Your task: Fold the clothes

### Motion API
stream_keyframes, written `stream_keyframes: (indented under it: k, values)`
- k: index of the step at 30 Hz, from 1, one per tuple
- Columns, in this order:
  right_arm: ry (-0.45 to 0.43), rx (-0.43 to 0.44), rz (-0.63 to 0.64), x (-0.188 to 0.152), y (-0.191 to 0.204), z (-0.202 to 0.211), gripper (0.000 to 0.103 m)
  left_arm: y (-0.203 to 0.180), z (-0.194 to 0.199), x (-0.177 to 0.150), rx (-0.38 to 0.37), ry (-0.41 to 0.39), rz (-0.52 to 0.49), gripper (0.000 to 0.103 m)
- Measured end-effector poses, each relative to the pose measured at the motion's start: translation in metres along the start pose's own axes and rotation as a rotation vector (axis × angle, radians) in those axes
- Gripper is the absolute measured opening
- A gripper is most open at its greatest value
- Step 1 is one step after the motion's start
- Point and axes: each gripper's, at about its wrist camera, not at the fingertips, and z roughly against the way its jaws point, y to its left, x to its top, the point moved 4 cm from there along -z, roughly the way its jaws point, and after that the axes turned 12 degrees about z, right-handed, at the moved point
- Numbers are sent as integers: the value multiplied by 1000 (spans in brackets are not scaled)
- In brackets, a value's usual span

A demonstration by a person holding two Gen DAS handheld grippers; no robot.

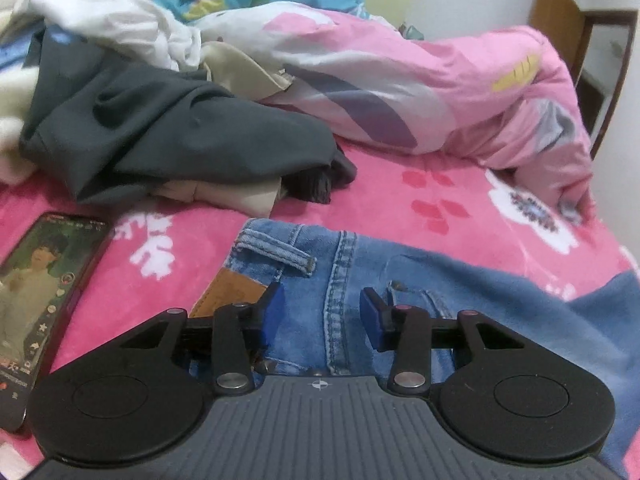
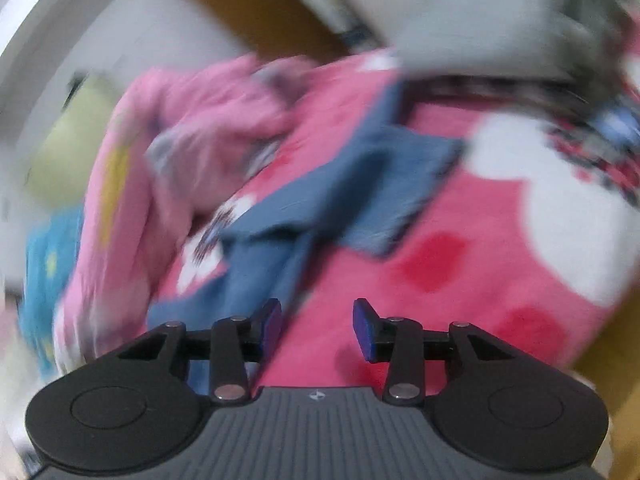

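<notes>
Blue jeans (image 1: 400,280) lie on the pink flowered bedspread (image 1: 440,204), waistband and belt loop toward the left. My left gripper (image 1: 322,316) hovers open just over the waistband, with denim showing between its blue pads. The right wrist view is blurred by motion. There the jeans' legs (image 2: 340,188) stretch away across the bedspread (image 2: 460,264). My right gripper (image 2: 316,326) is open over bare bedspread, just right of the denim, holding nothing.
A pile of clothes, dark grey (image 1: 160,132), white (image 1: 120,20) and beige, sits behind the jeans. A pink quilt (image 1: 440,80) is bunched at the back right. A lit phone (image 1: 44,300) lies at the left. A wooden door (image 1: 560,20) is beyond the bed.
</notes>
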Motion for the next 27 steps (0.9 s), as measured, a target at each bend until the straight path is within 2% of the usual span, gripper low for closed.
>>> stream_keyframes:
  k: [4, 6, 7, 8, 13, 15, 17, 18, 19, 20, 23, 27]
  values:
    - [-21, 36, -146, 15, -27, -11, 43, -7, -3, 0, 39, -11, -17, 43]
    - [-22, 7, -174, 22, -35, -21, 45, -9, -5, -1, 52, -15, -20, 43]
    - [-23, -7, -187, 26, -39, -26, 55, -10, -5, -1, 58, -17, -23, 43]
    - [-24, -22, -201, 30, -43, -31, 58, -11, -6, -2, 65, -20, -27, 43]
    - [-22, -82, -267, 46, -59, -55, 59, -14, -7, -1, 85, -23, -25, 44]
    - [-24, -99, -224, 51, -55, -65, 59, -14, -8, -2, 87, -26, -25, 44]
    - [-29, -114, -166, 56, -50, -73, 53, -16, -8, -3, 90, -30, -28, 46]
    - [-31, -121, -137, 56, -49, -76, 35, -16, -8, -3, 92, -31, -32, 46]
    - [-34, -127, -119, 56, -48, -77, 13, -17, -8, -3, 93, -32, -36, 46]
    - [-40, -126, -113, 57, -48, -77, 8, -16, -8, -3, 91, -32, -36, 46]
    - [-121, -78, -86, 65, -31, -58, 5, -15, -8, -3, 83, -34, -30, 46]
    - [-227, 42, 15, 90, 18, -33, 5, -15, -8, -4, 77, -43, -33, 47]
